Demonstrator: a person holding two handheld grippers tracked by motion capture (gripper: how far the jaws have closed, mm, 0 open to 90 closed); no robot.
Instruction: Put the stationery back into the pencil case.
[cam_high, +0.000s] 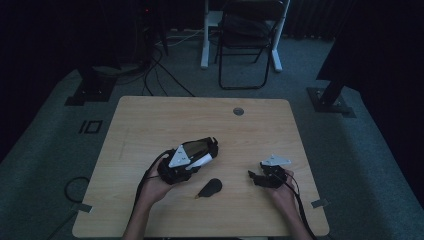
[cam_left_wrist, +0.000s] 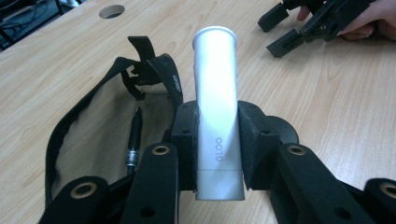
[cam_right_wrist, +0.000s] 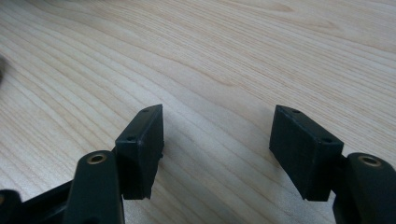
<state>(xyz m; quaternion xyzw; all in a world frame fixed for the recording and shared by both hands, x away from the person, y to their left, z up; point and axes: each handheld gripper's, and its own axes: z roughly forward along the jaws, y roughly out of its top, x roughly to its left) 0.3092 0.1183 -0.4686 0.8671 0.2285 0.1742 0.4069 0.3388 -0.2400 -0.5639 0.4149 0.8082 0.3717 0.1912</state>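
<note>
**Glue stick gripped beside an open pouch**

While the left tool (cam_left_wrist: 218, 140) clamps a white glue stick (cam_left_wrist: 215, 102) between its two black pads, the tube points away from the hand, its flared end free in the air. In the high view this tool (cam_high: 200, 159) sits near the middle of the table (cam_high: 150, 120), slightly toward the near edge. Just beside the stick lies a black mesh pouch (cam_left_wrist: 93, 140), unzipped, with a dark pen (cam_left_wrist: 134, 140) lying on its mesh. A small black oval object (cam_high: 210, 188) rests on the wood closer to the near edge. Toward the right edge, the right tool (cam_right_wrist: 217, 144) lies low over bare wood, its pads spread apart and grasping nothing. A round cable hole (cam_high: 238, 111) marks the far edge.
</note>
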